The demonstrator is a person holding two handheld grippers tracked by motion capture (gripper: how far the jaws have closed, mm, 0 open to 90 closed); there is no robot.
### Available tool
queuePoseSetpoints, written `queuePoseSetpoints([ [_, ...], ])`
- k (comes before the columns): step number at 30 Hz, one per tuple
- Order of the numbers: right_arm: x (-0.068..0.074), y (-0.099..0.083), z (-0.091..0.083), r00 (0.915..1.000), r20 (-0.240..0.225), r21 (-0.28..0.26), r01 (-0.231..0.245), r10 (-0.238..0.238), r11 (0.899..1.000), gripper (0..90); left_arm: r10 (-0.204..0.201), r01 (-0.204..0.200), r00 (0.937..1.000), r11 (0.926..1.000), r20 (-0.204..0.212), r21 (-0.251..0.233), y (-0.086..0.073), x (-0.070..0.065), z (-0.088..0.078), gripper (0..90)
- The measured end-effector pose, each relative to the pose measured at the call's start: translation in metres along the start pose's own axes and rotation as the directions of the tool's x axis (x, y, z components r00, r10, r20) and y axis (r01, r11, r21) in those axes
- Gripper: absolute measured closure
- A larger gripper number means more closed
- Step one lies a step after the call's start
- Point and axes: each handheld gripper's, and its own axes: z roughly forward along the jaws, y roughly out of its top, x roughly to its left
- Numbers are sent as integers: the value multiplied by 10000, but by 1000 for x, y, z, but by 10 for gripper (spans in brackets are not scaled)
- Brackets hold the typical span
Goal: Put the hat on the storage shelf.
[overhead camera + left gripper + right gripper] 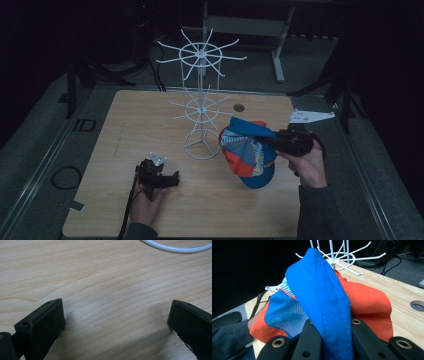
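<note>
A cap (pixel 247 155) with blue, orange and striped panels hangs just above the wooden table (pixel 130 130), to the right of the white wire hook stand (pixel 201 100). My right gripper (pixel 274 141) is shut on the cap's blue brim. In the right gripper view the brim (pixel 319 290) runs up between the two black jaws of that gripper (pixel 332 332), with orange cloth and blue mesh behind it. My left gripper (pixel 175 179) lies low near the table's front left, pointing right. Its jaws (pixel 116 312) stand wide apart over bare wood with nothing between them.
The stand has two tiers of hooks and a ring base (pixel 175 248) on the table's middle. A round cable hole (pixel 239 107) sits behind the cap. Dark floor, cables and a table leg lie beyond the far edge.
</note>
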Motion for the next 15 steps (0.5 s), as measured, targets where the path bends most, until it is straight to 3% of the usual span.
queuePoseSetpoints([
  [15, -1, 7, -11, 10000, 75, -440, -43, 46, 9990, 874, 8, -8, 10000, 10000, 5, 3, 0, 0, 0, 14],
])
